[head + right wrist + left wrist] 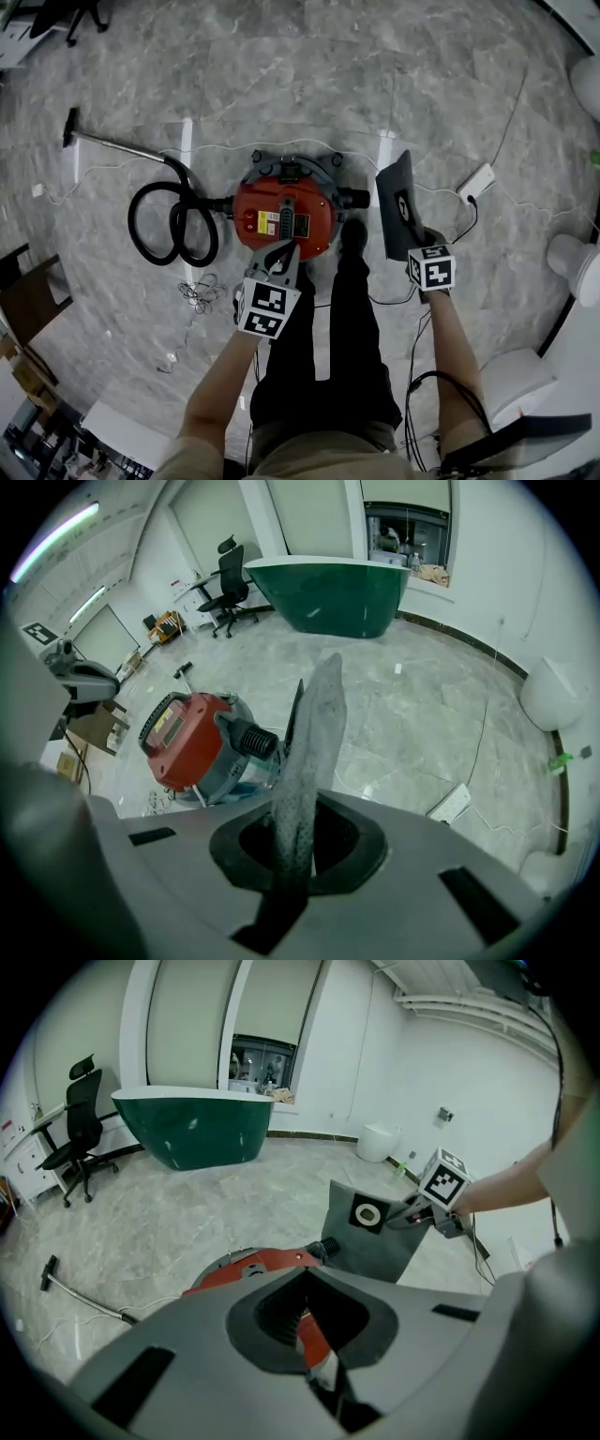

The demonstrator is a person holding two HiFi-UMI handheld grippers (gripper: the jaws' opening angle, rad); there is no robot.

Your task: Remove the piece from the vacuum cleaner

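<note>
Looks all but finished. Flat grey piece (398, 202), with its round collar, already out of the red vacuum cleaner (283, 214) and apart from it, standing on edge at the cleaner's 3 o'clock. Pinched by its lower edge in the right gripper (413, 257), jaws closed tight on the thin sheet. Over the cleaner's near rim at 6 o'clock, the left gripper (280, 253), jaws drawn together on nothing; in contact with the housing or not, unclear. Probably left to do: lay the piece down somewhere clear, perhaps close the cleaner up again.

Room to move: broad bare floor (309, 84) from 10 round to 2 o'clock beyond the cleaner. Tighter elsewhere. Black hose (173, 225) coiled at 9 o'clock, with the wand (117, 145) running off towards 10. Ribbed inlet stub (354, 198) jutting from the cleaner at 3 o'clock, just beside the piece, so better to swing the sheet away than across it. White power strip (476, 180) with its cable at 2 o'clock, near the piece. Thin cords (200, 295) bunched on the floor at 7 o'clock, more trailing past the feet at 5. Shoe (353, 234) planted just beside the cleaner at 4 o'clock. White rounded fittings (577, 267) along the far 3 o'clock edge. Safest patch for setting down, by this reading, out towards 1 o'clock
</note>
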